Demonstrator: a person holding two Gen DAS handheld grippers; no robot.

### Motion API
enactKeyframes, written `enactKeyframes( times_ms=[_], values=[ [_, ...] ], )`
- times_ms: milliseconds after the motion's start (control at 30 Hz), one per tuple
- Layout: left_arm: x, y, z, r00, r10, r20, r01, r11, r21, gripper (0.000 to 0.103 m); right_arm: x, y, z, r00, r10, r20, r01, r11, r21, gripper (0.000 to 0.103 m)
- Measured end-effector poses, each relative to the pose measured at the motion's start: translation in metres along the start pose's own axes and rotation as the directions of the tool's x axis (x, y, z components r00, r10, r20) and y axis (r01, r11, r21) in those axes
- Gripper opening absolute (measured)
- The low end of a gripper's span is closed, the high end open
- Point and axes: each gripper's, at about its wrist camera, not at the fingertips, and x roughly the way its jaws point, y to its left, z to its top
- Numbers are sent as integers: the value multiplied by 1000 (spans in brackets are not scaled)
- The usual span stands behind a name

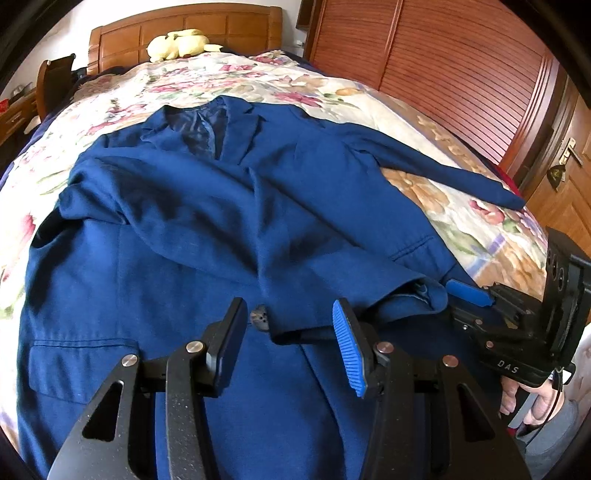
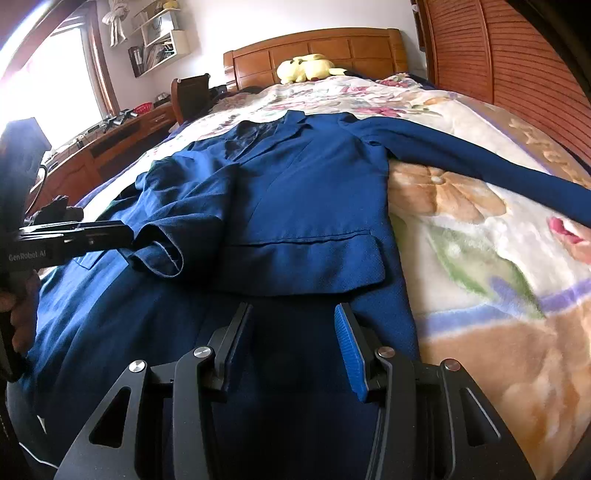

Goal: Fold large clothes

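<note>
Garment: blue jacket point(image 1: 207, 221) is laid front up on the floral blanket point(image 1: 491, 236) of the bed, collar toward the headboard point(image 1: 184, 33)
Left sleeve: seen folded across the chest, its cuff point(image 2: 159, 254) lying near the middle of the front
Other sleeve: stretched out sideways over the blanket point(image 2: 480, 162), well away from both tools
Left gripper point(image 1: 291, 339): fingers are spread; jacket front and a button point(image 1: 260, 317) are seen in the gap below, no cloth pinched
Right gripper point(image 2: 291, 347): fingers are spread; held above the lower front of the jacket, just below the pocket flap point(image 2: 306, 240), nothing between the pads
Relation: in the left view the right tool's blue pad point(image 1: 469, 291) is seen just beside the folded cuff; contact cannot be told
Background: yellow plush toy point(image 2: 306, 68) is seen at the headboard
</note>
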Motion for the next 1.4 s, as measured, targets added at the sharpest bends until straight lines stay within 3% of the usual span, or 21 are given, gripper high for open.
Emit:
enactKeyframes(
  times_ms=[167,267,700,867,1000,1133,1400],
  values=[
    [2,-10,1,1000,-13,-13,13,999,46,18,0,1,0,1000,0,1,0,1000,1,47],
    [-2,-18,9,1000,-18,6,17,997,75,13,0,1,0,1000,2,3,-2,1000,2,47],
    [14,-64,93,998,-49,41,42,985,170,12,-2,4,-1,1000,-13,16,13,1000,-6,47],
    [19,-82,112,999,-20,32,12,978,206,14,-2,4,-2,1000,-13,17,13,1000,-7,47],
    [13,-80,113,999,-30,45,20,979,201,29,-2,3,-2,1000,-13,15,13,1000,-7,47],
    [3,-65,105,997,-62,52,52,983,174,32,-2,3,-2,1000,-12,15,12,1000,-6,47],
    [-10,-22,64,997,-32,72,22,990,136,36,-2,4,-3,1000,-15,11,15,1000,-7,47]
  ],
)
